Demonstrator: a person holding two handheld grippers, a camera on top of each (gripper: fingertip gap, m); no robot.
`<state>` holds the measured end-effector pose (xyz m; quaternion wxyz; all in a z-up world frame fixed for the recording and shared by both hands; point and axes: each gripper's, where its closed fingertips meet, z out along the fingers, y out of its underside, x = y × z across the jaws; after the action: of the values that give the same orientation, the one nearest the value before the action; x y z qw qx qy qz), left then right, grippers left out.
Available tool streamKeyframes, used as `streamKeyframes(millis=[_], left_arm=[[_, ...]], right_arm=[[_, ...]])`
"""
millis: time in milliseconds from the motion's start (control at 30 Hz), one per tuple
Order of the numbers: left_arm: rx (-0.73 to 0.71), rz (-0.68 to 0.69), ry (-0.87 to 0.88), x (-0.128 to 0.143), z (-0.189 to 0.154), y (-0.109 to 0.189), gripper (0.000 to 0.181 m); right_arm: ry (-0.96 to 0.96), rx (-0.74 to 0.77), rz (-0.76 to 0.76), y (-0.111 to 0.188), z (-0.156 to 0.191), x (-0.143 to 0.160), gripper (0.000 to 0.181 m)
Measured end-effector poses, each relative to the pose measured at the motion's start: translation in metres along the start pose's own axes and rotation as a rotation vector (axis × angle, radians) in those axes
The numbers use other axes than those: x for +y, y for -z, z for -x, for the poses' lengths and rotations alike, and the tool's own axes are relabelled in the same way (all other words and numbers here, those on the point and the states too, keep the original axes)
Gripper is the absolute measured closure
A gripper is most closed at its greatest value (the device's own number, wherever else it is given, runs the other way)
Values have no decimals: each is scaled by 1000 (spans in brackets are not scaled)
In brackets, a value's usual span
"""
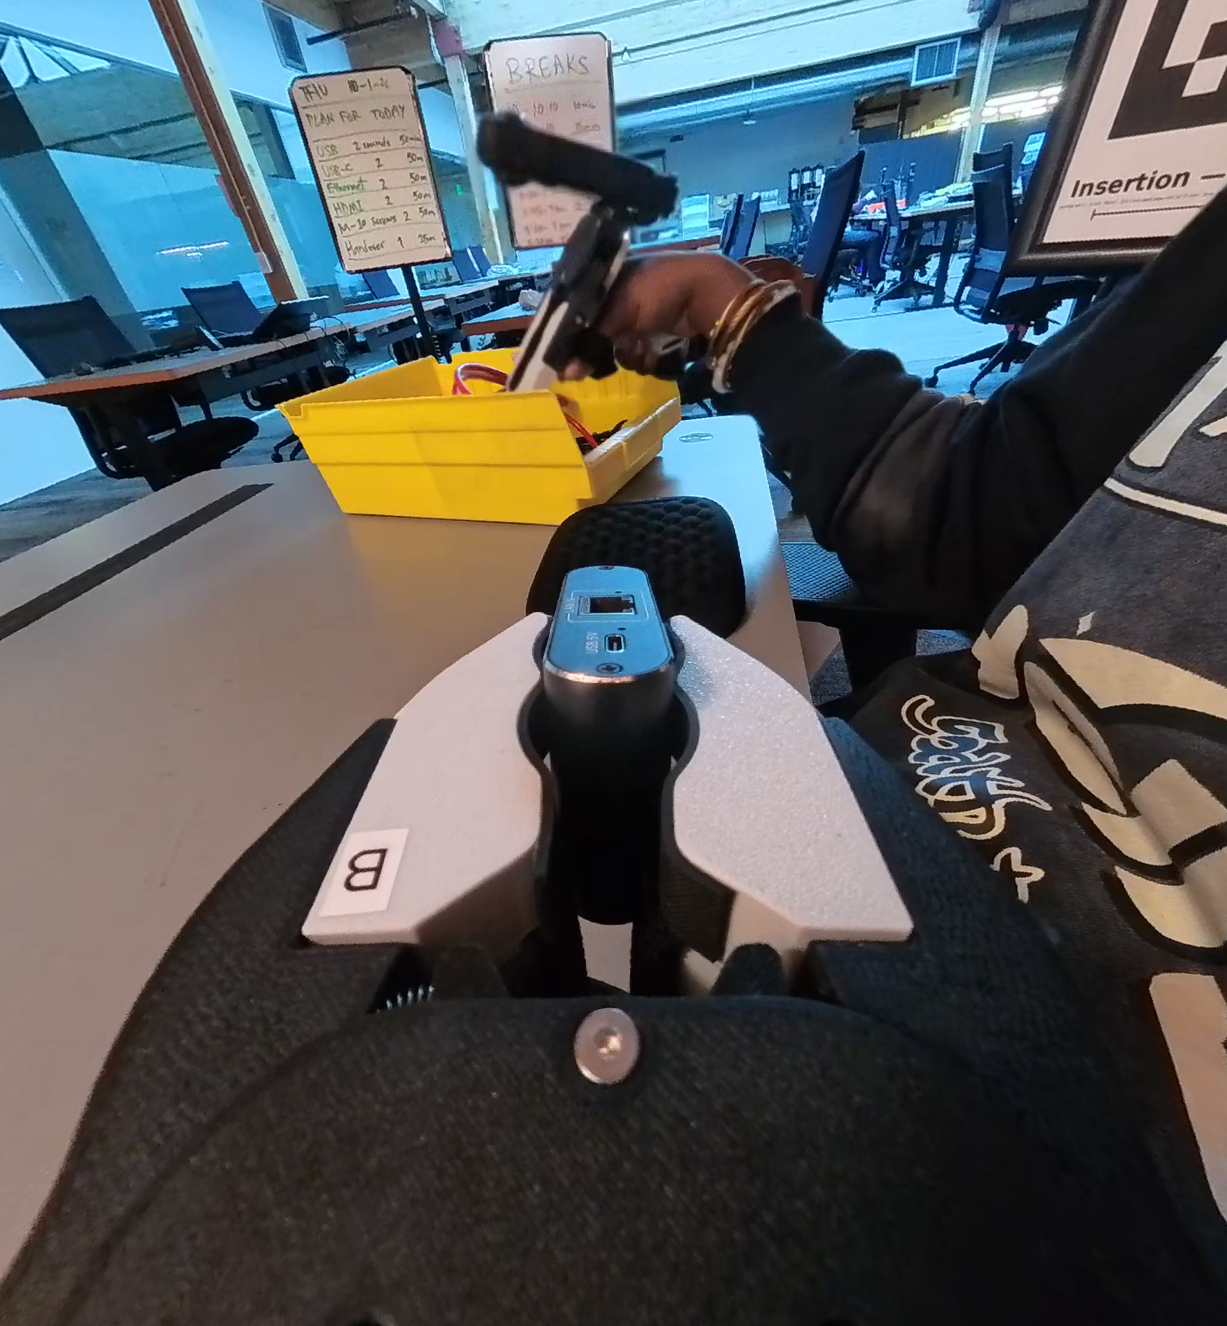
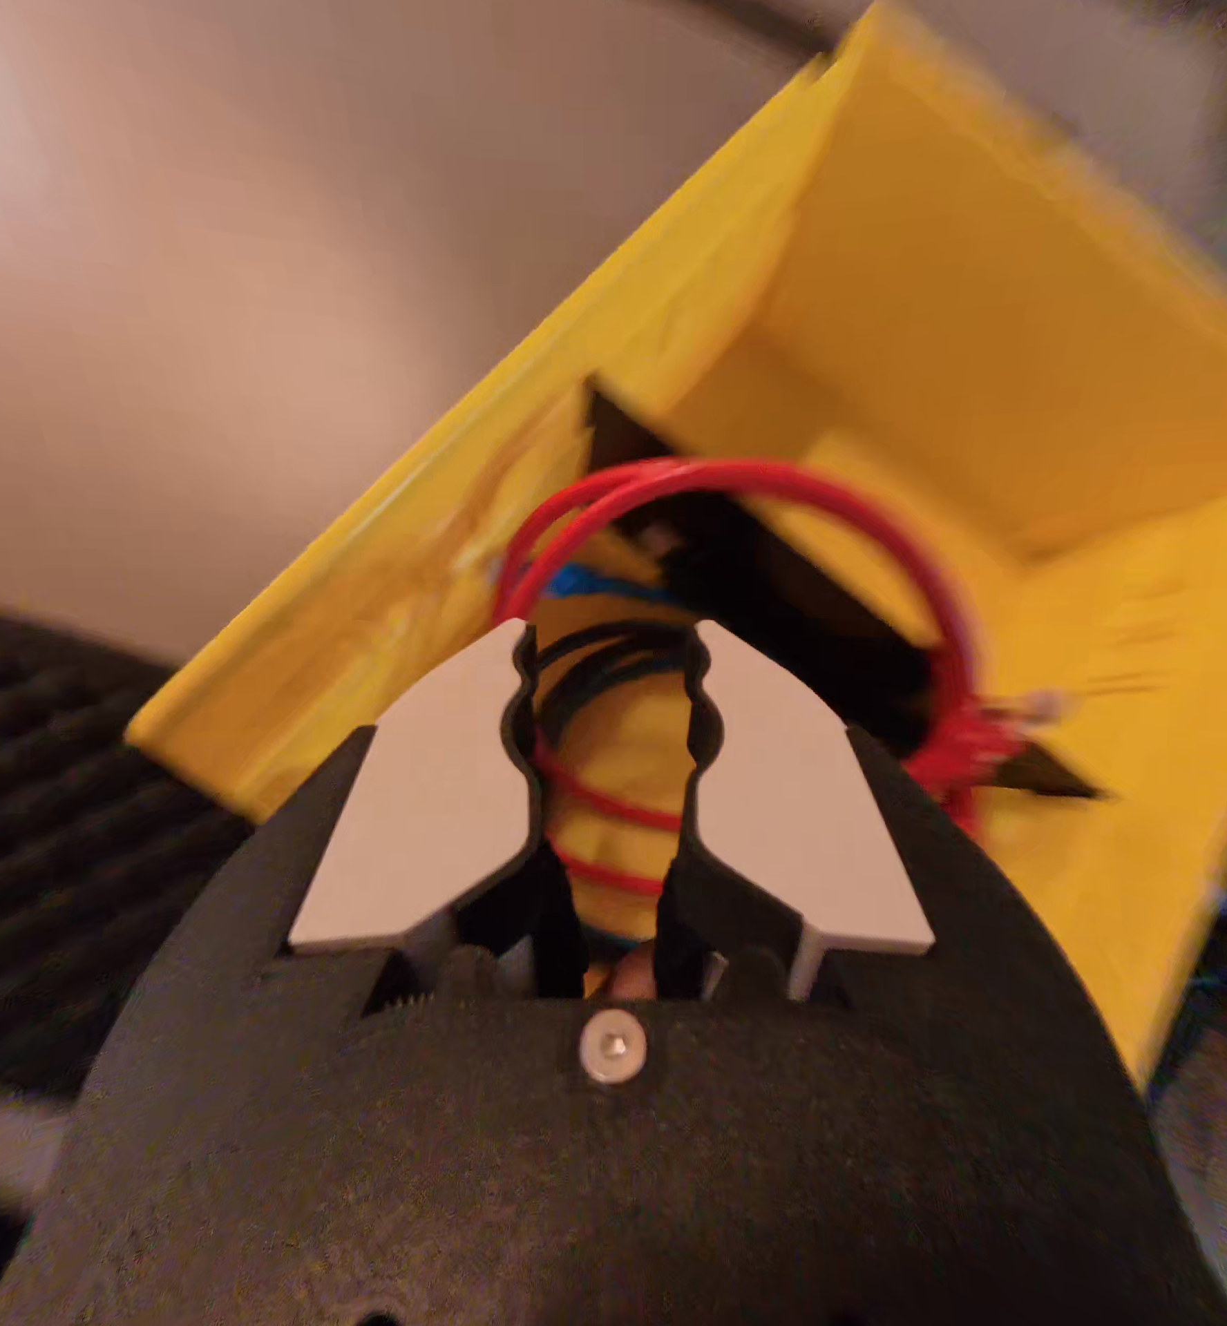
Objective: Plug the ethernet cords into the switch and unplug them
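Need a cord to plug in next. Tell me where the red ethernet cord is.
The red ethernet cord lies coiled in the yellow bin, directly ahead of the open right tool in the right wrist view.

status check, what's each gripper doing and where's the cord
Left gripper shut on small grey metal switch, port empty. Right gripper open, over yellow plastic bin, above coiled red cord. Black cords tangled alongside.

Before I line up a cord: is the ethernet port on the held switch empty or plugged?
Empty. In the left wrist view the switch, clamped in the left gripper, shows a bare port facing up, no plug or cord in it.
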<state>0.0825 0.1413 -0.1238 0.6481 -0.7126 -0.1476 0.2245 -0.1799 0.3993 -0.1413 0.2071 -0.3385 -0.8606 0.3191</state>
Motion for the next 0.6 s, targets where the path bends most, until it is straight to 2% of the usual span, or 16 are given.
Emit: streamKeyframes(millis=[67, 133, 167, 233, 300, 400, 500, 600], left_arm=[[-1, 0, -2, 0, 0, 0, 155], [-5, -1, 6, 0, 1, 0, 155], [-5, -2, 14, 0, 2, 0, 155], [0, -2, 28, 0, 3, 0, 155], [-3, -5, 25, 0, 3, 0, 155], [-2, -3, 28, 0, 3, -1, 155], [-7, -12, 41, -1, 5, 0, 155], [-6, -20, 52, -3, 6, 0, 155]], right_arm=[[1, 179, -196, 18, -31, -27, 149], [70, 233, -345, 31, -45, -48, 144], [135, 257, -354, 31, -51, -52, 141], [263, 248, -186, 13, -66, -37, 132], [352, 172, 10, -7, -76, -17, 137], [493, 105, 105, -21, -76, -9, 169], [550, 165, 244, -4, -80, -7, 175], [516, 173, 338, 19, -76, -17, 176]])
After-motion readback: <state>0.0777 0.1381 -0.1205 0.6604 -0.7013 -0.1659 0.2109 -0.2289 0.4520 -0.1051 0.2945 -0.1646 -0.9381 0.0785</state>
